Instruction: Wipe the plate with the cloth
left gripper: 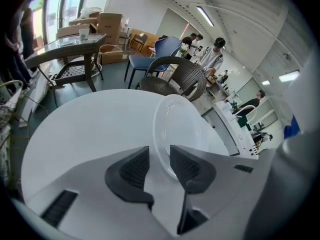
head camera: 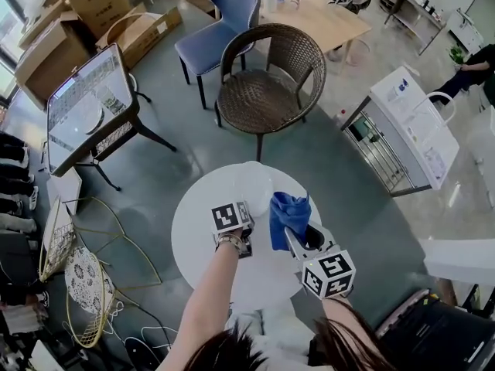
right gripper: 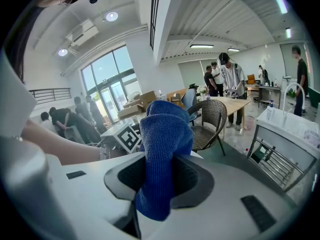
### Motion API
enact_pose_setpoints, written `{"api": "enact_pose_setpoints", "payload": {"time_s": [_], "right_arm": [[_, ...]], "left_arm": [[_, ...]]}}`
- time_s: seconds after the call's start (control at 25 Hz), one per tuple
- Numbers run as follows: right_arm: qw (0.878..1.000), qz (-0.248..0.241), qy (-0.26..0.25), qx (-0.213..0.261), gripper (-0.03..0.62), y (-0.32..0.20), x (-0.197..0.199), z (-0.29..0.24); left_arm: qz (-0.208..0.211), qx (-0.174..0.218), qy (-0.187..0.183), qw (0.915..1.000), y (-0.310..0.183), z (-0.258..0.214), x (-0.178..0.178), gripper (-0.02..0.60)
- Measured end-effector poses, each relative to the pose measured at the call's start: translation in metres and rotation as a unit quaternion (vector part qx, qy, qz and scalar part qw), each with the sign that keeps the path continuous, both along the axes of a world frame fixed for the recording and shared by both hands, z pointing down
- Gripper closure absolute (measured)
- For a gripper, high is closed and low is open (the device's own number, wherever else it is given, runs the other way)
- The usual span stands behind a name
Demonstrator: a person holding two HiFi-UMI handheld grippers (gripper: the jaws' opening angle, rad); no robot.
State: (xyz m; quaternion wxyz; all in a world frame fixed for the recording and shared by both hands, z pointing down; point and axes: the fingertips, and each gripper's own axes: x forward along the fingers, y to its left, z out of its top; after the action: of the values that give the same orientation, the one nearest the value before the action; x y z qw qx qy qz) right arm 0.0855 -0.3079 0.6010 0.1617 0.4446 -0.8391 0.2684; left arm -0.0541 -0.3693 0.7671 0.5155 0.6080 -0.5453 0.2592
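A clear plate [head camera: 252,185] [left gripper: 182,129] lies at the far edge of the round white table [head camera: 195,234] [left gripper: 85,129]. My left gripper [head camera: 237,207] [left gripper: 159,160] points steeply down at its near rim. The rim runs between the open jaws, close to the right pad [left gripper: 187,164], with a gap to the left one. To the right, my right gripper [head camera: 294,235] [right gripper: 159,176] is shut on a blue cloth [head camera: 288,215] [right gripper: 163,134]. The cloth stands up out of the jaws in a bunch, just right of the plate and above the table.
A wicker chair [head camera: 267,83] and a blue chair [head camera: 220,29] stand beyond the table. A glass-topped table [head camera: 85,107] and wire stools [head camera: 85,284] are at the left, a white cart [head camera: 410,130] at the right. Several people stand at the back of the room [right gripper: 225,79].
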Motion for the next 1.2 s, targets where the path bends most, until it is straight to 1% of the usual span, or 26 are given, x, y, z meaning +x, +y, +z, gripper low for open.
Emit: {"api": "enact_pose_setpoints", "payload": {"time_s": [0.04,0.08,0.12,0.16,0.24,0.36,0.44,0.52,0.6,0.64,0.76,0.88,1.0,1.08,1.2], "right_arm": [[1.0,-0.001,0.001,-0.002,0.461,0.0,-0.001,0.0],[1.0,-0.002,0.001,-0.003,0.461,0.001,-0.002,0.001],[1.0,-0.002,0.001,-0.003,0.461,0.001,-0.003,0.001],[1.0,-0.003,0.0,-0.003,0.461,0.002,-0.004,0.002],[1.0,-0.005,0.0,-0.004,0.461,0.003,-0.002,0.001],[1.0,-0.004,0.003,-0.006,0.461,0.004,0.003,0.0],[1.0,-0.003,0.005,-0.007,0.461,0.005,0.005,0.0],[1.0,-0.004,0.006,-0.007,0.461,0.006,0.005,0.0],[1.0,-0.005,0.006,-0.005,0.461,0.008,0.004,-0.001],[1.0,-0.006,0.006,-0.005,0.461,0.009,0.004,-0.001],[1.0,-0.009,0.006,-0.002,0.461,0.012,0.001,-0.004],[1.0,-0.013,0.007,0.003,0.461,0.015,-0.004,-0.011],[1.0,-0.014,0.008,0.013,0.461,0.018,-0.006,-0.02],[1.0,-0.014,0.008,0.021,0.461,0.021,-0.007,-0.028],[0.999,-0.015,0.008,0.036,0.461,0.025,-0.009,-0.045]], "left_arm": [[0.002,-0.003,-0.01,0.9999,-0.001,-0.001,0.002,0.445],[0.0,-0.004,-0.012,0.9999,-0.002,-0.001,0.005,0.478],[-0.007,-0.003,-0.004,1.0,-0.003,-0.001,0.007,0.485],[-0.018,-0.002,0.013,0.9997,-0.003,0.0,0.009,0.494],[-0.044,0.001,0.061,0.9972,-0.002,0.001,0.012,0.514],[-0.058,0.014,0.125,0.9904,0.002,0.0,0.012,0.529],[-0.064,0.034,0.167,0.9832,0.004,-0.004,0.01,0.537],[-0.072,0.064,0.214,0.9721,0.006,-0.013,0.009,0.551],[-0.075,0.086,0.249,0.9618,0.01,-0.022,0.01,0.562],[-0.074,0.091,0.259,0.9588,0.012,-0.025,0.01,0.565],[-0.061,0.098,0.272,0.9553,0.023,-0.031,0.01,0.566],[-0.059,0.111,0.297,0.9467,0.031,-0.045,0.007,0.566],[-0.053,0.136,0.313,0.9385,0.036,-0.067,0.004,0.566],[-0.042,0.158,0.319,0.9335,0.04,-0.087,0.003,0.566],[-0.02,0.19,0.333,0.9234,0.047,-0.125,0.002,0.566]]}}
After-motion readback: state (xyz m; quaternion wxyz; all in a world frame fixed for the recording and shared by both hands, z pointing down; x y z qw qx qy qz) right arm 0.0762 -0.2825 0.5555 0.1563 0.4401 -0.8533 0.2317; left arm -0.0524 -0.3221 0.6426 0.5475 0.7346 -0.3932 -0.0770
